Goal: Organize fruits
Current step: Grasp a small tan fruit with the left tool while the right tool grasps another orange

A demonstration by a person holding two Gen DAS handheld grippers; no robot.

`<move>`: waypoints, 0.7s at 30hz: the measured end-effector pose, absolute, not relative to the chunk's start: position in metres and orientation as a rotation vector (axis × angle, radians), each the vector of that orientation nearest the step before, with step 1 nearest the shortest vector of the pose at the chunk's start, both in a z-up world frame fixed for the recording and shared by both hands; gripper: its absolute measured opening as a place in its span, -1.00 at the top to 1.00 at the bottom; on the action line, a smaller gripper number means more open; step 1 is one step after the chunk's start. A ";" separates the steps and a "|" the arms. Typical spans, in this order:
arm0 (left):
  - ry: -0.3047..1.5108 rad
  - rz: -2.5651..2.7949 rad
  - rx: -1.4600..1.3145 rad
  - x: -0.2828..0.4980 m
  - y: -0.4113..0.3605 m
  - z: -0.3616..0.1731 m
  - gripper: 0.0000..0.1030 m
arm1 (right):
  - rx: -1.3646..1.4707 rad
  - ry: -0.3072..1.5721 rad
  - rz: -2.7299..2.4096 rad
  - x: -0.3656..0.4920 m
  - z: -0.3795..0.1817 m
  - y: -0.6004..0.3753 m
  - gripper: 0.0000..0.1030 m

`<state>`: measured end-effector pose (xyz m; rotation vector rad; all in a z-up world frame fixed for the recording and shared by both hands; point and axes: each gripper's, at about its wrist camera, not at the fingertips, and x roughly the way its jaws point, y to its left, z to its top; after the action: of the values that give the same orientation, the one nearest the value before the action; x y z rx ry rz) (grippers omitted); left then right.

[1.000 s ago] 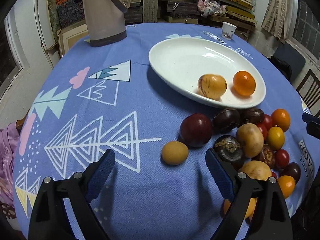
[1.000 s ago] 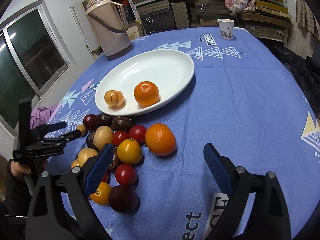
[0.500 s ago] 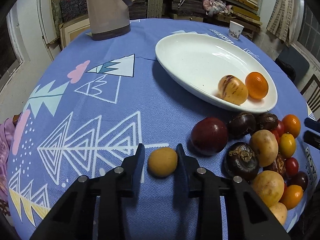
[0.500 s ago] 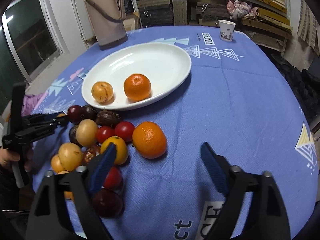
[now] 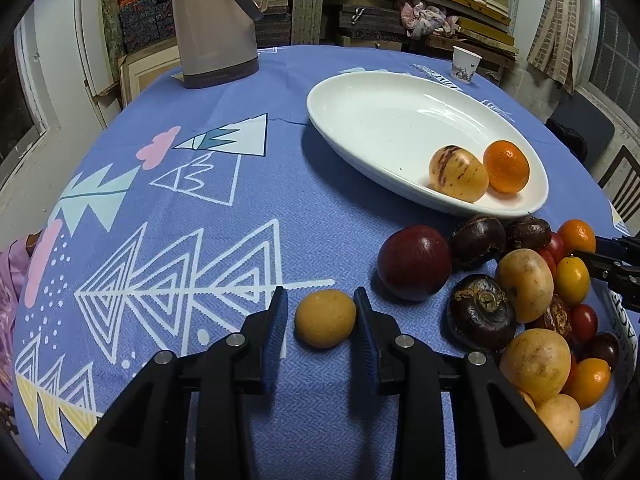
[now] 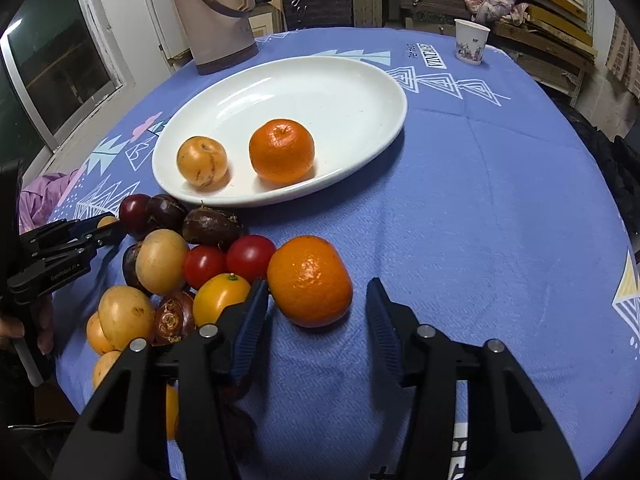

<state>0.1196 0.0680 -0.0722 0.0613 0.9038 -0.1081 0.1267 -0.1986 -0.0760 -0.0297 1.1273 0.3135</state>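
Observation:
A white oval plate (image 5: pixel 372 120) holds a striped yellow fruit (image 5: pixel 458 173) and a tangerine (image 5: pixel 506 166). A small yellow-orange fruit (image 5: pixel 325 323) lies on the blue cloth between the fingers of my left gripper (image 5: pixel 321 325); the right pad touches it, a slim gap shows on the left. A pile of mixed fruits (image 5: pixel 532 292) lies to its right. My right gripper (image 6: pixel 316 312) is open around a large tangerine (image 6: pixel 310 280) beside the pile (image 6: pixel 172 272); the plate (image 6: pixel 340 88) sits beyond.
A beige thermos jug (image 5: pixel 212 24) stands at the back left of the round table. A paper cup (image 6: pixel 471 41) stands at the far edge. Shelves, a window and chairs ring the table.
My left gripper has narrowed from wide open to close around the small yellow fruit. My right gripper has moved forward and narrowed around the large tangerine.

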 end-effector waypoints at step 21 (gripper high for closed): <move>0.899 -0.114 0.064 0.118 0.064 -0.072 0.23 | 0.147 1.101 0.281 0.139 -0.073 -0.222 0.22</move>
<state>0.1181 0.0640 -0.0717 0.0640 0.8993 -0.1142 0.1386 -0.2219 -0.0735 0.1475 1.1008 0.2813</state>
